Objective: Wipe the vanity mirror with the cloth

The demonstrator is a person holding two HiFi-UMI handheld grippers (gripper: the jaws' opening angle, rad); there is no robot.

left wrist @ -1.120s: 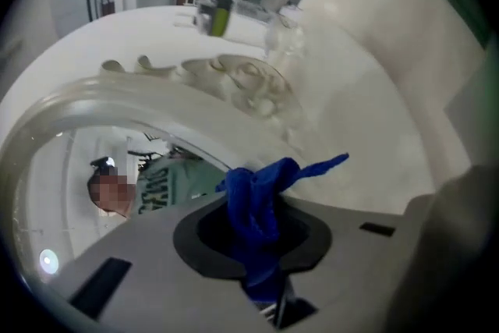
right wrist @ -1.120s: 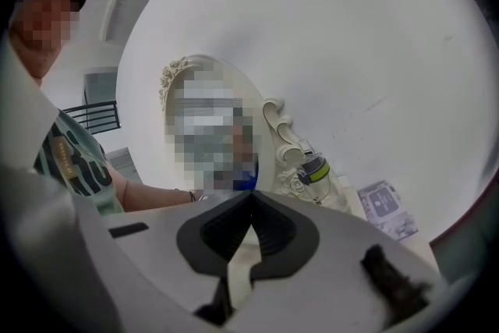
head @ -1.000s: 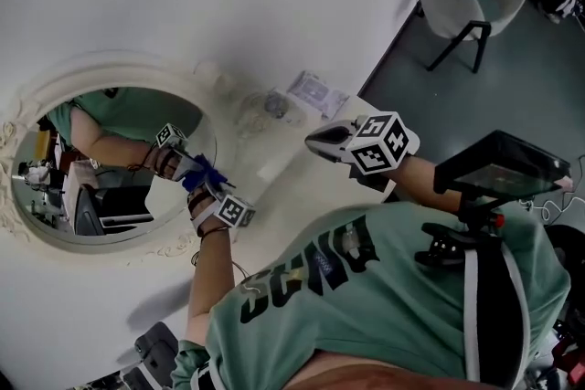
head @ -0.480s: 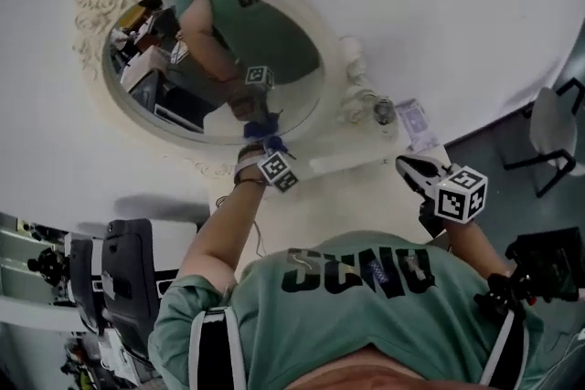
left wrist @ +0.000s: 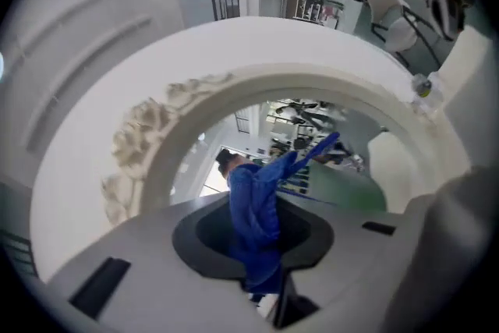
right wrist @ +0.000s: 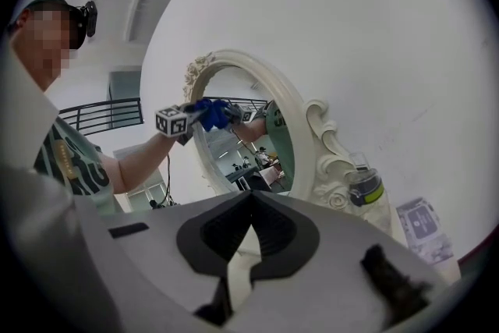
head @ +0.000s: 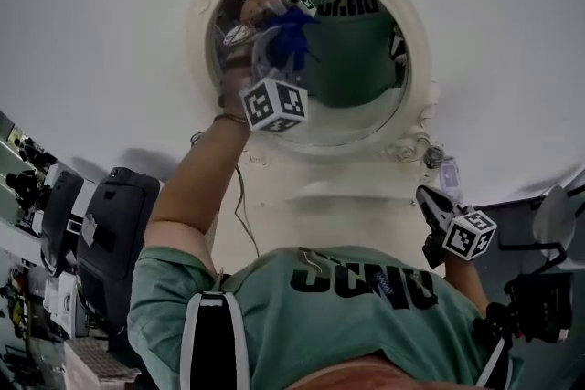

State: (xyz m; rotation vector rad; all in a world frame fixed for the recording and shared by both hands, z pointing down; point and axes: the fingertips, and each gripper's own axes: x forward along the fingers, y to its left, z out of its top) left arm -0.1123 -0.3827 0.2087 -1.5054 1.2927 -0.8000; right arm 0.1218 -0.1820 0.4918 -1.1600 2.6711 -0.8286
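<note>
Cloth [left wrist: 254,234] in left gripper [left wrist: 263,203] hides mirror [head: 356,78] partly behind it

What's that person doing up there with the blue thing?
The person is wiping a white-framed vanity mirror. The left gripper is clamped on a blue cloth and holds it up near the top of the glass. The right gripper hangs low at the person's side, jaws together with nothing in them, taking no part.
</note>
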